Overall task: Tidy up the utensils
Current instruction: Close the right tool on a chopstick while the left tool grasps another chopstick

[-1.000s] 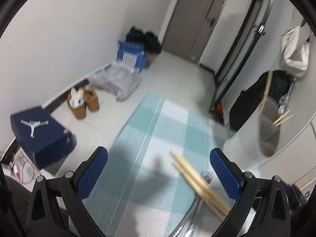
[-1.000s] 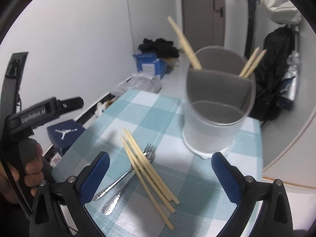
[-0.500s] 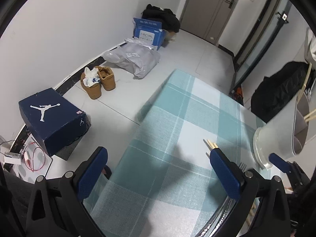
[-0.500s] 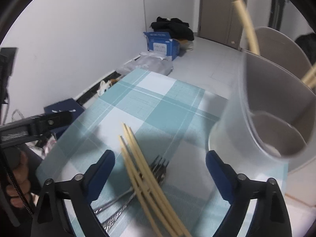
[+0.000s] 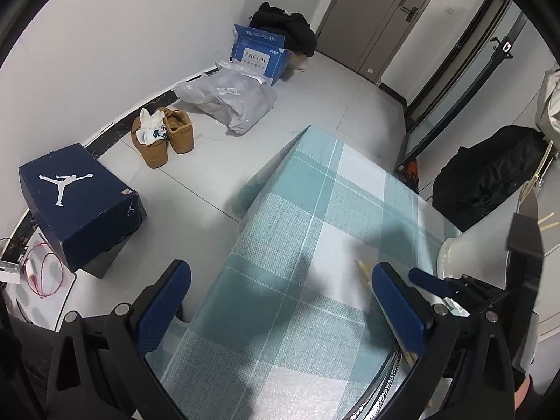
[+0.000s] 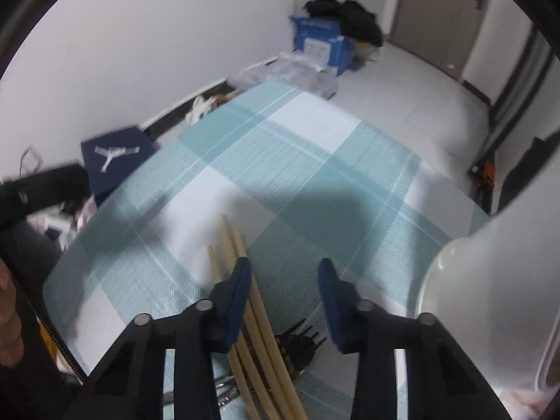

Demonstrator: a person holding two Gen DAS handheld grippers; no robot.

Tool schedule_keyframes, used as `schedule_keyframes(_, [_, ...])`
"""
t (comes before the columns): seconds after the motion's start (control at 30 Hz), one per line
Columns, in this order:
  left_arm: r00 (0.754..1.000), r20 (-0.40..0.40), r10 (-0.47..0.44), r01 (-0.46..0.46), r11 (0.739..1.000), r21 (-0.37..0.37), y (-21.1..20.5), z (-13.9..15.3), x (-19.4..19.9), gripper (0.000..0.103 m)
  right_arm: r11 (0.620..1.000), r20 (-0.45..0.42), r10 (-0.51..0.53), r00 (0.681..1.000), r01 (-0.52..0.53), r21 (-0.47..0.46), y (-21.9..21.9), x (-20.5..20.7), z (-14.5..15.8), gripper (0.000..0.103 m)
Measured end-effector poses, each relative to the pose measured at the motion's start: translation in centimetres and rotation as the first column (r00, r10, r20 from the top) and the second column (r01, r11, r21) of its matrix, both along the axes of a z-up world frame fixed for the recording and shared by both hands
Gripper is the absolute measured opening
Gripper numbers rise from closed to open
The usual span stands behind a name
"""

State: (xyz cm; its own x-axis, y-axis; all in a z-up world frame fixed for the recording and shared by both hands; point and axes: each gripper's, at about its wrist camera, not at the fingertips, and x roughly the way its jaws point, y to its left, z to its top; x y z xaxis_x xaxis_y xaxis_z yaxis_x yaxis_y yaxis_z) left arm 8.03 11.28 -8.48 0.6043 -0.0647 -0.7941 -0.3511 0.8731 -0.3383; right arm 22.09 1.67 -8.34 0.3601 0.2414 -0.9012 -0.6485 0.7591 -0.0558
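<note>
Wooden chopsticks half-hidden under my right gripper, pointing away; jaws just narrowing, gripping nothing; left gripper wide.

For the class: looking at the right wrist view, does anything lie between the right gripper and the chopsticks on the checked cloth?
Nothing visible does. The right gripper is right over the chopsticks, its jaws just closing, with one jaw beside them. Fork tines lie under the chopsticks, not above them.

My left hand-held gripper and right hand-held gripper: black frames, silver screws, textured blue finger pads.
</note>
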Motion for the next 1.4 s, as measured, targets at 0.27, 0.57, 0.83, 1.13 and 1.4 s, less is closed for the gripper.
schedule_keyframes(0.27, [1.000, -0.013, 0.024, -0.025, 0.998, -0.060, 1.0, -0.2, 0.1, 0.101, 0.988, -0.016, 0.115, 0.993, -0.116, -0.101, 2.1, 0.1, 0.0, 0.034])
schedule_keyframes(0.57, [0.999, 0.004, 0.036, -0.035, 0.990, -0.138, 1.5, -0.1, 0.0, 0.101, 0.983, -0.058, 0.155, 0.986, -0.160, -0.093, 2.9, 0.6, -0.8, 0.024])
schedule_keyframes(0.83, [0.998, 0.005, 0.059, -0.057, 0.982, -0.179, 1.6, -0.5, -0.2, 0.101, 0.983, -0.073, 0.170, 0.983, -0.174, -0.060, 2.3, -0.3, -0.2, 0.005])
schedule_keyframes(1.13, [0.997, -0.033, -0.075, 0.069, 0.986, -0.154, -2.0, -1.2, 0.7, 0.101, 0.990, 0.044, -0.011, 0.999, 0.004, 0.140, -4.6, -3.0, 5.8, 0.005])
schedule_keyframes(1.4, [0.967, -0.118, -0.227, 0.203, 0.962, -0.182, -6.6, -2.7, 1.7, 0.100, 0.929, 0.042, -0.155, 0.987, 0.131, 0.346, -11.0, -4.4, 8.3, 0.005])
